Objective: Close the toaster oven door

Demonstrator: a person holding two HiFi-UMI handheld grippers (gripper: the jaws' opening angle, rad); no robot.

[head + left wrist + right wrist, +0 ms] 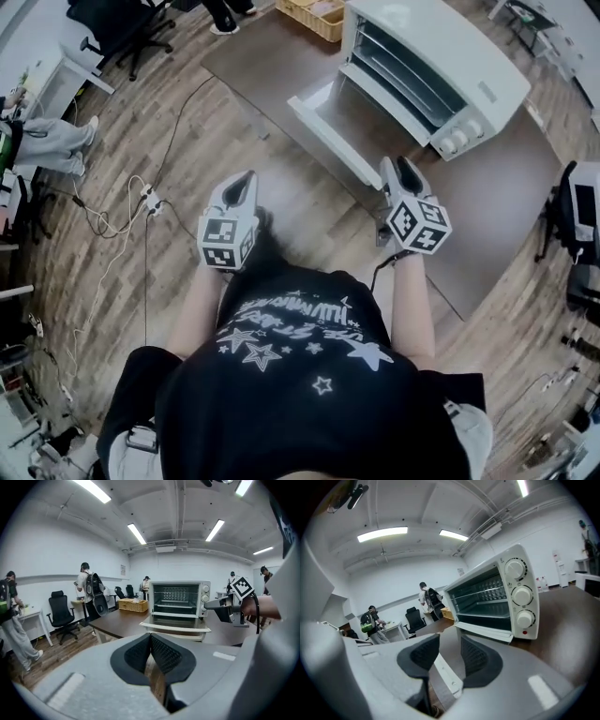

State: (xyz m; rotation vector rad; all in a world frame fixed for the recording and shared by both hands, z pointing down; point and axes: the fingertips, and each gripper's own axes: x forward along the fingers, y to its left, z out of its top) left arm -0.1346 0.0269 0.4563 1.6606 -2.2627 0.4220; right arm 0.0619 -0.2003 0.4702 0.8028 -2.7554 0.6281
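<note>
A white toaster oven (441,75) stands on the brown table (487,206) with its door (333,127) folded down flat towards me. My left gripper (246,178) hangs left of the table over the floor, pads touching, nothing held. My right gripper (397,167) is open by the door's near right corner. In the left gripper view the oven (180,599) and its lowered door (176,629) lie ahead beyond the shut left gripper (150,637). In the right gripper view the door's white handle bar (446,674) shows in the gap of the right gripper (450,644); contact is unclear.
A wicker basket (314,14) sits at the table's far end behind the oven. Cables and a power strip (150,199) lie on the wooden floor to the left. An office chair (131,28) and people (89,590) are further off.
</note>
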